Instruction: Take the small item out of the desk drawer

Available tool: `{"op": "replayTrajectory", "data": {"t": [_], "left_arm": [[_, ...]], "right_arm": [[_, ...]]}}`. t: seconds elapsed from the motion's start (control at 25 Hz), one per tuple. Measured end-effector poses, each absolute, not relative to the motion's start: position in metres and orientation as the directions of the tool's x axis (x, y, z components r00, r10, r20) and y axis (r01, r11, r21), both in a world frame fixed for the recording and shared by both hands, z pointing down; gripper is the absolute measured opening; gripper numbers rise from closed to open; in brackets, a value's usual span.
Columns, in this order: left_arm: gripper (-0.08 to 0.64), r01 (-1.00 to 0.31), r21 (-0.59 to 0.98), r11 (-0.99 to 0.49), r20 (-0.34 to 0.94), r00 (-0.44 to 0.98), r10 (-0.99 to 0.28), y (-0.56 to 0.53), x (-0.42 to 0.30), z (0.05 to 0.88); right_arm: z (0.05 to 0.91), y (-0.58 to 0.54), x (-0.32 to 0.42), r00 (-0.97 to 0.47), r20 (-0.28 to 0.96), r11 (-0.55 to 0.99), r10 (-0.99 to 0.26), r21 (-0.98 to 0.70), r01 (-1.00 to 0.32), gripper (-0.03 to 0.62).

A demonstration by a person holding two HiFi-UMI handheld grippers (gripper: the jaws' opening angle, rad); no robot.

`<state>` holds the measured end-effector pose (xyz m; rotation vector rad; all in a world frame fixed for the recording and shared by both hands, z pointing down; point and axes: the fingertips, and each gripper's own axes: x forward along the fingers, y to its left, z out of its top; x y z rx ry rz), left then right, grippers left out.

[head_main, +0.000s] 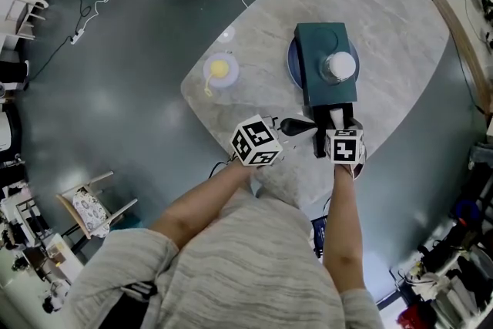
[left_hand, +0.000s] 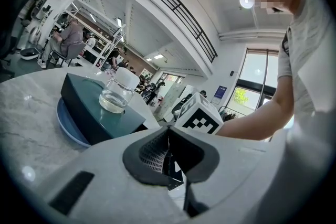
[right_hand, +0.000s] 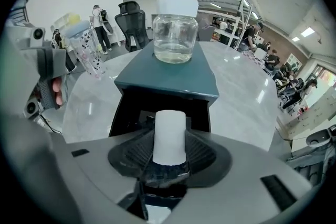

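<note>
Halfway there, I reckon: right gripper clamps the small white cylinder at lower centre, in the mouth of the open dark drawer of the teal box, not yet lifted clear, while left gripper sits pinched shut, empty.

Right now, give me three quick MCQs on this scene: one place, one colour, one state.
1. Where is the glass jar? A) on top of the teal drawer box B) inside the drawer C) on the floor
2. The plate under the box is: A) red B) blue C) white
3. The drawer is: A) shut B) open C) off the table

1 A: the jar stands on the box's top.
2 B: a blue rim shows round the box.
3 B: the right gripper has a white cylinder between its jaws at the open front.
</note>
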<state>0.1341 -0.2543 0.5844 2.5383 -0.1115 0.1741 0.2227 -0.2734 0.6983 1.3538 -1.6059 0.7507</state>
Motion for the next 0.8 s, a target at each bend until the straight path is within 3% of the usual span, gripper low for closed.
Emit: {"op": "replayTrajectory", "data": {"t": [0.28,0.8], "left_arm": [[0.015,-0.101,0.534,-0.840,0.149,0.989,-0.024,-0.248,0.141,0.577],[0.015,-0.051,0.485,-0.873,0.101,0.995,-0.002,-0.234,0.155,0.531]], "right_arm": [[0.669,-0.267,0.218,-0.099,0.825,0.172,-0.557,-0.003,-0.985,0.183],[0.539,-0.256,0.210,-0.211,0.466,0.135,-0.859,-0.192,-0.972,0.183]]}}
